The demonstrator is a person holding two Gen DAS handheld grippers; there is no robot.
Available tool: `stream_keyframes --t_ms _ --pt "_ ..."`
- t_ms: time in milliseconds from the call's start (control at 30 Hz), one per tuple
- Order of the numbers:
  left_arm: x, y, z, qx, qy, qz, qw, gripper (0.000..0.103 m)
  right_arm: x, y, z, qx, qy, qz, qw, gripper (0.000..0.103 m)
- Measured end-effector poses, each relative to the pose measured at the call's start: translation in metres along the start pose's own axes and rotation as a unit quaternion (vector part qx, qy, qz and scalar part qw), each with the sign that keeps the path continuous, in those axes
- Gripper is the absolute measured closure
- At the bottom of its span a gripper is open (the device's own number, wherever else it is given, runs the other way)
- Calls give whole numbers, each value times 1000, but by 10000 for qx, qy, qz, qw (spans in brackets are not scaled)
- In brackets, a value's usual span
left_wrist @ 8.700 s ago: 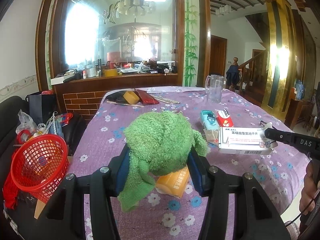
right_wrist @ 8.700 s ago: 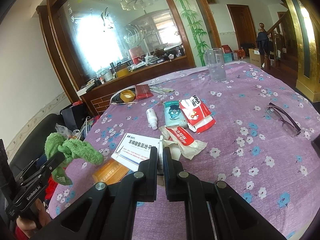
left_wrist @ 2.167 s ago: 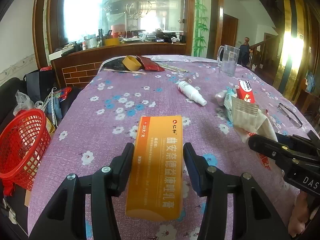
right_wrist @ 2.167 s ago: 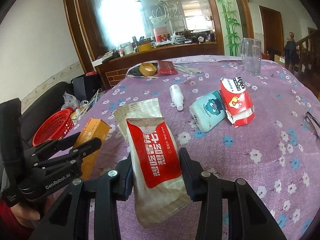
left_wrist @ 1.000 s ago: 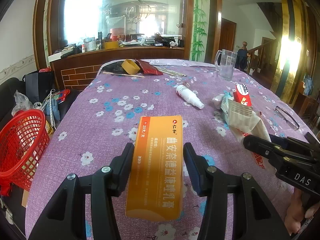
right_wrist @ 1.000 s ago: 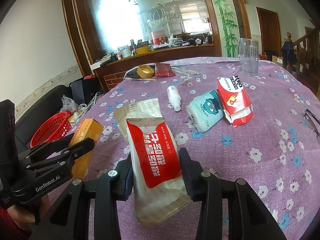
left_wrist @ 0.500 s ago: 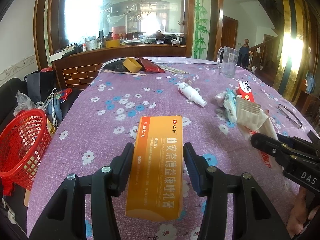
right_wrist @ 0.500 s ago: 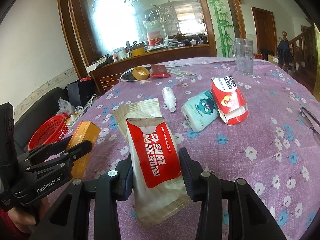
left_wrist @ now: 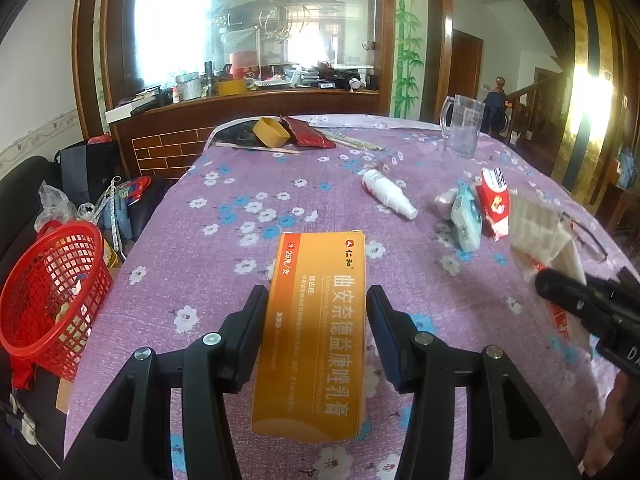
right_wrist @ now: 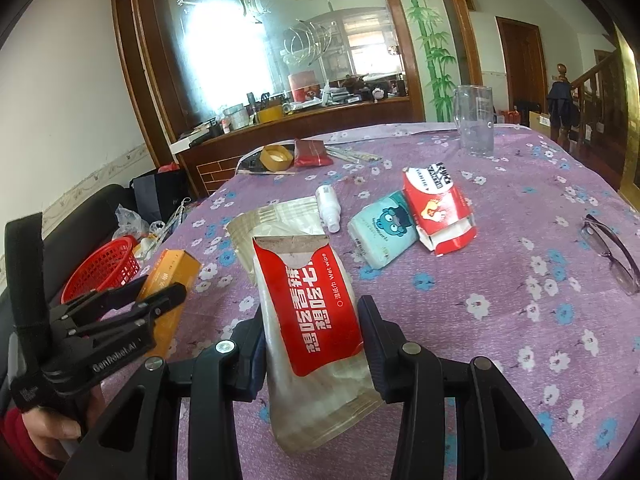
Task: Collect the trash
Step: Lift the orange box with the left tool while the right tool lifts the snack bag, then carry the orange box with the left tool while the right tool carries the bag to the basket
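Tabletop (left_wrist: 224, 240) under purple flowered cloth, trash scattered.
Red basket (left_wrist: 48, 288) off tabletop's left edge, near.
Left gripper (left_wrist: 316, 320) fingers clenched on orange box (left_wrist: 316, 328), raised above cloth.
Right gripper (right_wrist: 312, 332) fingers grasping red wet-wipe packet (right_wrist: 312, 308), also raised.
Step, as judged: carry phase.
Next: swing both over basket, then release.

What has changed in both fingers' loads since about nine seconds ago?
The left gripper let go of the green cloth and took hold of the orange box. The right gripper, then closed at the white box, now clamps the red wet-wipe packet. The white box is gone from the table. The red basket, white bottle and glasses stayed put.
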State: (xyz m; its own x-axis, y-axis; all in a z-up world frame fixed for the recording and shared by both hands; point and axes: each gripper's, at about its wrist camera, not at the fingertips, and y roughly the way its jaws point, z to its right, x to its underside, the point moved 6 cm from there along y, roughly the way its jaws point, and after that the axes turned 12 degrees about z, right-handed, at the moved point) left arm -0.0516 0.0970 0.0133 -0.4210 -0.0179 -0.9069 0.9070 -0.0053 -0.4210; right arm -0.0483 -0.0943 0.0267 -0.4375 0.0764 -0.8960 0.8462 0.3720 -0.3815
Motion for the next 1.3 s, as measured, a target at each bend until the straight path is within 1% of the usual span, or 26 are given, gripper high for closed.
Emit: stream_keyframes --t_ms 267,800,1300 --pt "-8 -12 2 -44 -3 69 10000 54 -3 -8 8 -14 125 47 9999 58" --pt "-10 -19 6 -37 -11 103 9999 54 -3 -14 5 -9 93 44 9999 58" --pt "-6 -22 -9 -106 -123 77 9998 54 -1 -10 -8 -31 -15 -51 10000 58"
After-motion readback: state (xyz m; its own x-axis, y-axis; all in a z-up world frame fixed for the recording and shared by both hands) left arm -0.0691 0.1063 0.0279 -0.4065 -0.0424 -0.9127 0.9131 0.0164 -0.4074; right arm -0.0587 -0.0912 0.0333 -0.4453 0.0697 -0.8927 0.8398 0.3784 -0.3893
